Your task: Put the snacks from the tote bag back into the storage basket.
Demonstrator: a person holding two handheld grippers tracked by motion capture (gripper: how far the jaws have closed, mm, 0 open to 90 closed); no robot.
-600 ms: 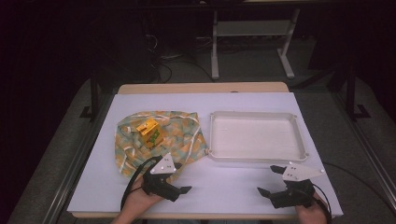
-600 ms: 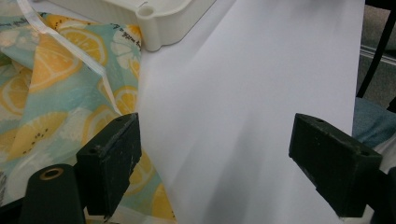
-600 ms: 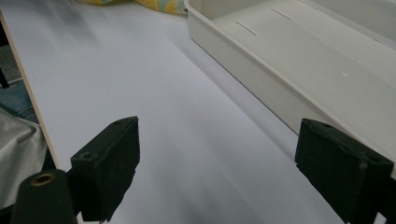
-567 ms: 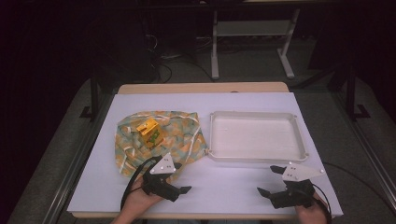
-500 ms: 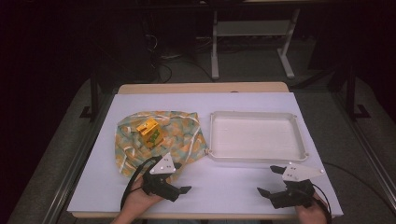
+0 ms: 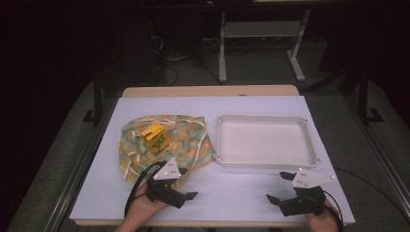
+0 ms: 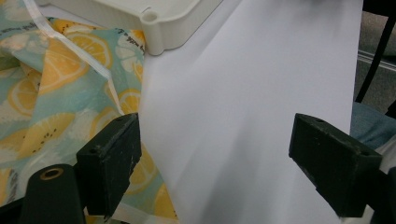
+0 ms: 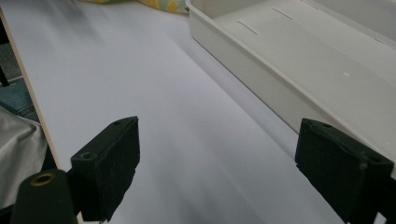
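A lemon-print cloth (image 6: pixel 164 142) lies spread on the white table at the left, with a small yellow and green box (image 6: pixel 155 137) standing on it. To its right sits an empty white tray (image 6: pixel 265 162). My left gripper (image 6: pixel 186 183) rests open at the cloth's near edge, jaws pointing right; the cloth (image 7: pixel 56 98) and a tray corner (image 7: pixel 154 21) appear in the left gripper view. My right gripper (image 6: pixel 280 187) rests open just in front of the tray, its jaws pointing left, with the tray wall (image 8: pixel 261 74) beside it. Nothing is between either pair of jaws.
A white sheet (image 6: pixel 227 188) covers the tabletop between the grippers. The table's front edge (image 6: pixel 212 223) runs just behind both hands. Beyond the table's far side stand a metal frame (image 6: pixel 261 43) and cables on a dark floor.
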